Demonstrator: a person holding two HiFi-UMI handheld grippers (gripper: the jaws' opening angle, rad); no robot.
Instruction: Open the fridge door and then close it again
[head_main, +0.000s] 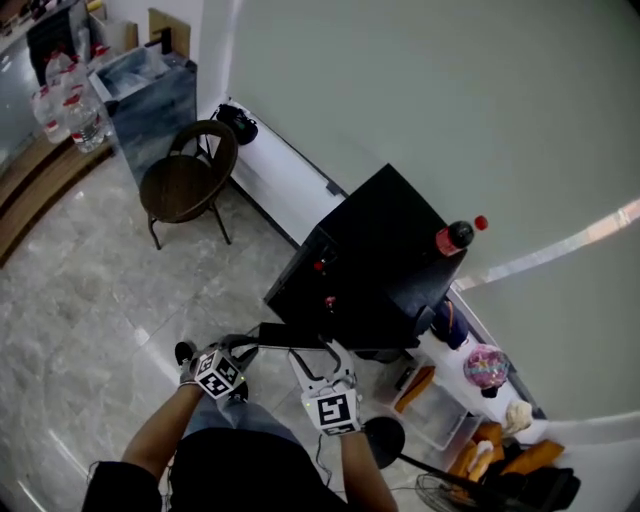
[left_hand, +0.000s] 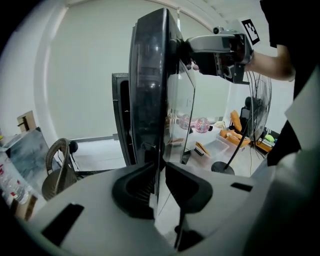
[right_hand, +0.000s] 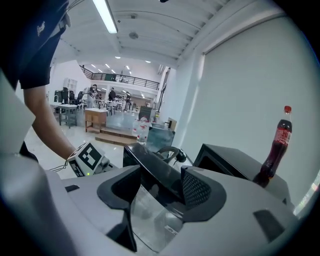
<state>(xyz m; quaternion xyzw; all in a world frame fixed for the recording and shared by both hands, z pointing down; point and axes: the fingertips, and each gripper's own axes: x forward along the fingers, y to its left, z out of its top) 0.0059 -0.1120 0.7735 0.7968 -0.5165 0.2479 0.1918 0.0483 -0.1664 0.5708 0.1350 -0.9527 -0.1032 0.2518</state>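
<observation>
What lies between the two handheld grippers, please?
The black-framed glass fridge door: the left gripper and right gripper both clamp its edge, seen in the left gripper view.

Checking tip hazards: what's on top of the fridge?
One upright dark soda bottle with a red cap on the black fridge top. Nothing else shows; the patch behind the bottle is covered.

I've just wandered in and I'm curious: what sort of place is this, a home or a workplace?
Likely a workplace, perhaps a lab or open office hall: ceiling strip lights, a railed mezzanine and desks with people in the distance. The small black fridge stands by a plain wall.
</observation>
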